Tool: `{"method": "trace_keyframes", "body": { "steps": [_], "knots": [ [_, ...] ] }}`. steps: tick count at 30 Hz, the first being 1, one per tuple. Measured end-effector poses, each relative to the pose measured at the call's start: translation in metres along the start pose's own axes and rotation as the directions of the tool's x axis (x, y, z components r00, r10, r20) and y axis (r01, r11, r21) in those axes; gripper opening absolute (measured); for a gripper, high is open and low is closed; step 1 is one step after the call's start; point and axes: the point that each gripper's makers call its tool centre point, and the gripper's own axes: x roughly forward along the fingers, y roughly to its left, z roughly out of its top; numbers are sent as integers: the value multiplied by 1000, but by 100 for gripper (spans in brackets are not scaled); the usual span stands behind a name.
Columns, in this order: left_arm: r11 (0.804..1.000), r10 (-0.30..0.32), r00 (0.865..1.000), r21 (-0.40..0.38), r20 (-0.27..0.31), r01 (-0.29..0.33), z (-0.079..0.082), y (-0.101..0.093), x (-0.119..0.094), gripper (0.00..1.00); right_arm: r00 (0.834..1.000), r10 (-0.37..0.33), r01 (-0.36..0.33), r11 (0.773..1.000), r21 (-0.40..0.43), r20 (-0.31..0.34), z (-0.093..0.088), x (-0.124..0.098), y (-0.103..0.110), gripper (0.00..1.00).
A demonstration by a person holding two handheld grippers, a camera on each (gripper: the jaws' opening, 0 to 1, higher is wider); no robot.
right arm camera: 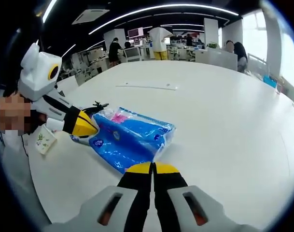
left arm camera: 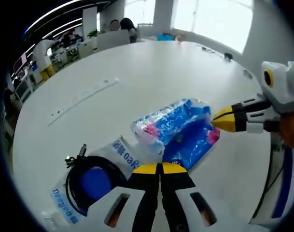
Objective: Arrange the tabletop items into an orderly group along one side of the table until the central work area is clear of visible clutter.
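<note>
A blue-and-white printed plastic pack [left arm camera: 178, 128] lies on the round white table [left arm camera: 151, 72]. To its left sits a clear printed bag [left arm camera: 91, 183] holding a coiled black cable and something blue. My left gripper [left arm camera: 160, 168] is shut with nothing between its yellow tips, right at the near edge of the pack and bag. The right gripper [left arm camera: 223, 120] comes in from the right, its tip at the pack's far corner. In the right gripper view, my right gripper [right arm camera: 153, 167] is shut and empty just short of the pack [right arm camera: 130, 137], and the left gripper [right arm camera: 86, 126] is at the pack's other end.
A long white strip [left arm camera: 81, 100] lies flat farther out on the table [right arm camera: 224, 111], also seen as the strip [right arm camera: 147, 86]. A small card [right arm camera: 43, 140] lies near the table edge. Several people stand among desks beyond the table.
</note>
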Motion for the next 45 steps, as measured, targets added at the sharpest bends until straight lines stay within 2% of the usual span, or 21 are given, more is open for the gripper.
{"method": "trace_keyframes", "body": {
  "steps": [15,19,45],
  "knots": [
    [999,-6,1000,-41,-27,5,-3,-1,11,0,1000,-1,1,1000,-1,-19,-3,5,-8,0],
    [998,-4,999,-57,-48,2,-8,1,14,0,1000,6,-6,1000,1,-22,-4,8,-7,0],
    [996,-4,997,-92,-72,-3,-12,-1,21,0,999,9,-9,1000,15,-40,-13,17,-12,0]
  ]
}}
